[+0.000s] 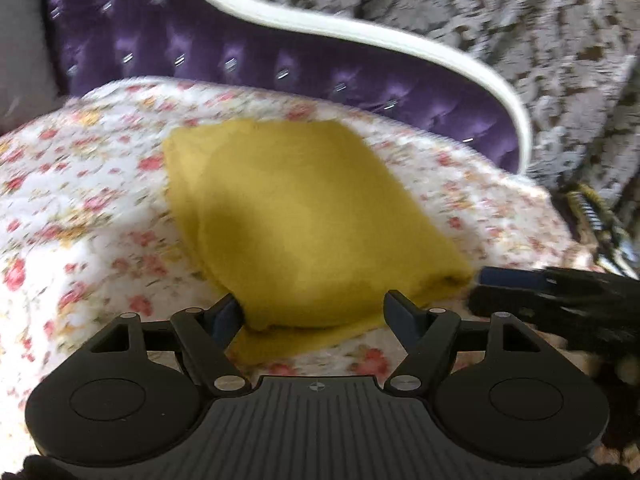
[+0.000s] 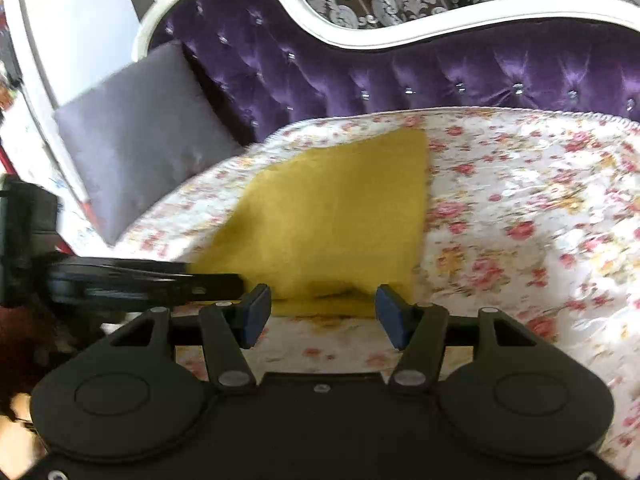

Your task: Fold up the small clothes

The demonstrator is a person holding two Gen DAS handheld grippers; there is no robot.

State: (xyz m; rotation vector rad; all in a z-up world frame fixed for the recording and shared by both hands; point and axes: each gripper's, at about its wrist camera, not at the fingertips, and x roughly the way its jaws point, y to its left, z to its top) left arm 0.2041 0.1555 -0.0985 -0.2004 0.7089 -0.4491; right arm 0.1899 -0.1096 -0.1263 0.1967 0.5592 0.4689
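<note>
A mustard-yellow cloth (image 1: 304,216) lies folded flat on the floral bed cover (image 1: 80,208). My left gripper (image 1: 316,314) stands open at the cloth's near edge, which bulges up between its two fingers; the pads do not press on it. In the right wrist view the same cloth (image 2: 332,216) shows as a tapering shape on the floral cover (image 2: 520,220). My right gripper (image 2: 323,314) is open too, with the cloth's near hem just ahead of its blue pads. Each gripper shows in the other's view: the right gripper (image 1: 528,284) at the cloth's right corner, the left gripper (image 2: 140,280) at its left corner.
A purple tufted headboard (image 2: 400,76) with a white curved frame (image 2: 360,36) rises behind the bed. A grey cushion (image 2: 136,136) leans at the left end. Patterned grey-brown curtains (image 1: 520,20) hang behind. A striped item (image 1: 592,212) lies at the bed's right edge.
</note>
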